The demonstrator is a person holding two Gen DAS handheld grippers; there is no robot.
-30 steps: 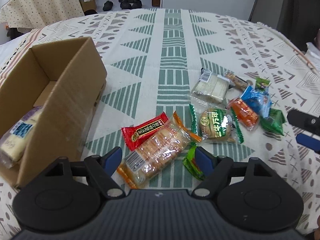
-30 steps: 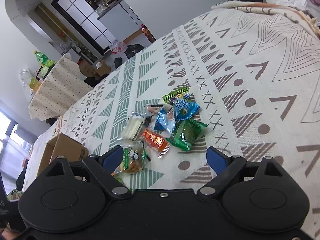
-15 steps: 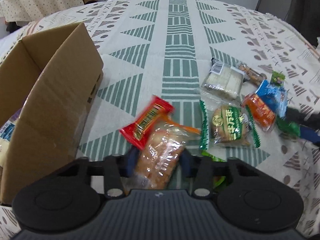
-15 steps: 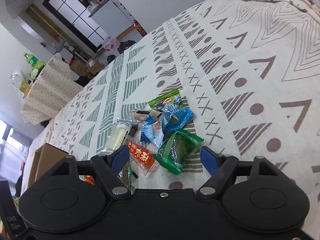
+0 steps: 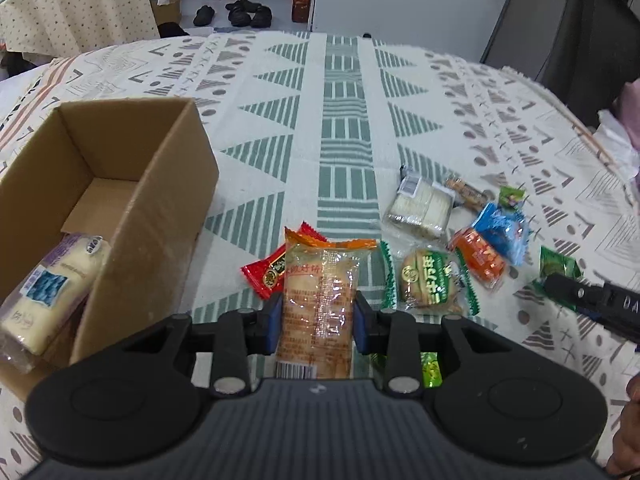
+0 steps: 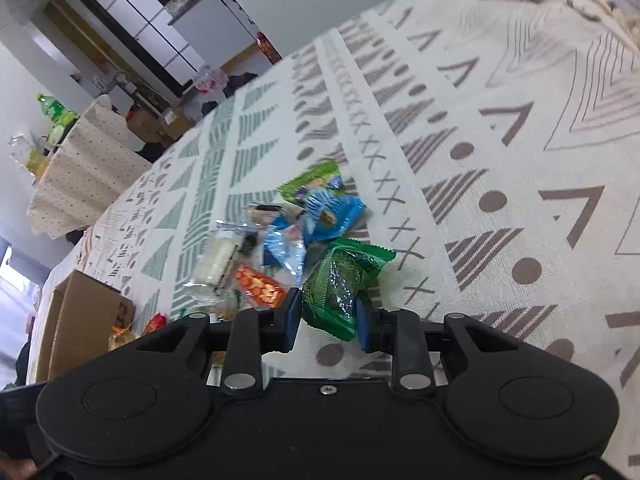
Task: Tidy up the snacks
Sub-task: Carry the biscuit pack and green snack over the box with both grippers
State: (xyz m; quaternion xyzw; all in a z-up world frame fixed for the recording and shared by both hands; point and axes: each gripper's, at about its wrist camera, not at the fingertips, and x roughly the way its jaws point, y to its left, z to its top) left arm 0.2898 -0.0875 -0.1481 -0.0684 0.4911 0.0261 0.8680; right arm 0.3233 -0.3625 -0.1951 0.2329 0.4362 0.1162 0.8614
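Tablecloth [image 5: 344,128] fills both views, triangle and stripe print; snacks lie loose on it, centre to right of the left wrist frame

Cardboard box [image 5: 172,200] at left of the left wrist frame, open top, one white wrapped cake [image 5: 48,288] already inside at lower left

Left gripper [image 5: 316,320], bottom centre: a second ago jaws were wide with the cracker pack [image 5: 320,296] lying flat and skewed between them. Now they're closed on its lower half, blue pads touching both sides, pack standing lengthwise up the frame, looks lifted off the cloth. So the grasp is done; my read is the next move is a swing left over the box wall and release

Right gripper [image 6: 326,320], bottom centre of its own view: also narrowed from wide open. Jaws sit close around the dark green packet [image 6: 340,280]; left pad looks in contact, right pad I can't confirm, so firm hold unclear. Packet appears still on the cloth

Left on the cloth: red packet [image 5: 266,274] just behind the cracker pack, green bun pack [image 5: 428,280], white wafer pack [image 5: 420,208], orange packet [image 5: 480,258], blue packet [image 5: 500,228]. Most of the sorting is still ahead
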